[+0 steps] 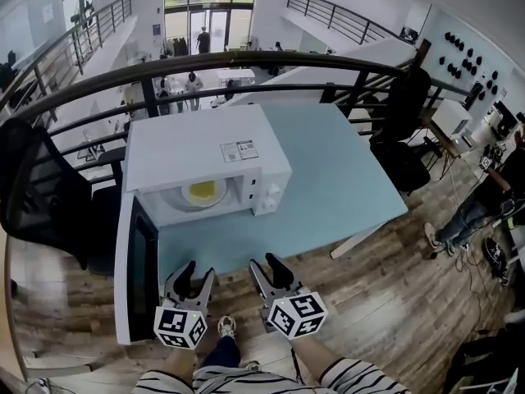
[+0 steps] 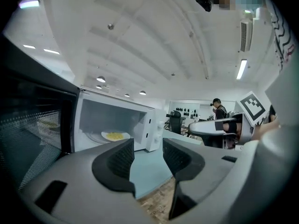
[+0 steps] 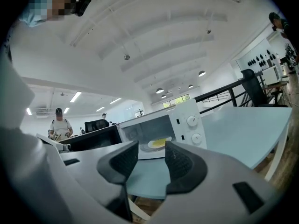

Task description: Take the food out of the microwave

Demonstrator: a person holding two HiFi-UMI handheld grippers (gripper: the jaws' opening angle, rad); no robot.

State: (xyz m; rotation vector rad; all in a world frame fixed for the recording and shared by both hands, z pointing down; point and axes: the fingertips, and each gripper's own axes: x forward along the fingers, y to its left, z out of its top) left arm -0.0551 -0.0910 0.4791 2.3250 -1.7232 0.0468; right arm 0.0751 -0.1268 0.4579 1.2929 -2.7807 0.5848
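Now, where is the food relative to each claw? (Trainee)

The plate of yellow food [image 1: 203, 192] sits on the turntable inside the white microwave [image 1: 205, 142]. The door [image 1: 135, 277] is swung fully open on the left. Both claws are at the near edge of the light blue surface [image 1: 344, 171], well apart from the plate, which lies on their far side. (Instructor)

What state are the claws in? (Trainee)

The left claw [image 1: 197, 273] is released, with its jaws apart and nothing between them. The right claw [image 1: 267, 263] is also released and empty. (Instructor)

Which claw is better placed? (Trainee)

In the head view, the left claw stands directly in front of the cavity, with the open door just to its left. The right claw stands in front of the control panel, to the right of the opening. The gripper views show a different aim. In the right gripper view the plate sits just above the gap between the jaws. In the left gripper view it lies left of the gap. My judgement is that the right claw is aimed better, while the left has the shorter sideways path. (Instructor)

Does the plate's axis matter? (Trainee)

No. The plate is round and lies flat, so its near rim is the part to grasp. The reach runs level, from near to far, into the cavity. (Instructor)
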